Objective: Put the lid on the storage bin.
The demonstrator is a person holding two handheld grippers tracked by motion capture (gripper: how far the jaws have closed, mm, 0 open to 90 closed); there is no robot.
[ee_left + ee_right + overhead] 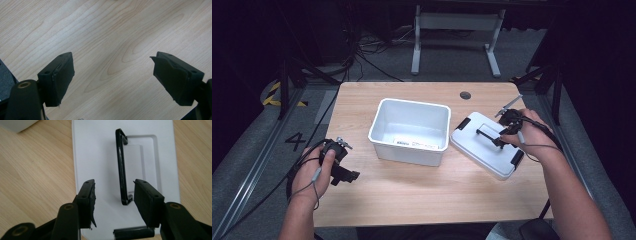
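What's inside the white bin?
The bin looks empty: bare white floor, with a label strip near its front wall. The floor right behind that front wall is hidden.

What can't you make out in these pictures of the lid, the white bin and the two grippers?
- Label text inside the white bin: too small in the high view.
- Lid far end and near clip: cut by the top and bottom edges of the right gripper view.
- Right gripper contact with the lid handle: unclear, jaws straddle it.
- Left gripper: bare table between the jaws.

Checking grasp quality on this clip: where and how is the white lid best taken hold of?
By its black handle, from straight above. The bar stands raised along the middle of the flat lid, and the right tongs already straddle its near end, open.
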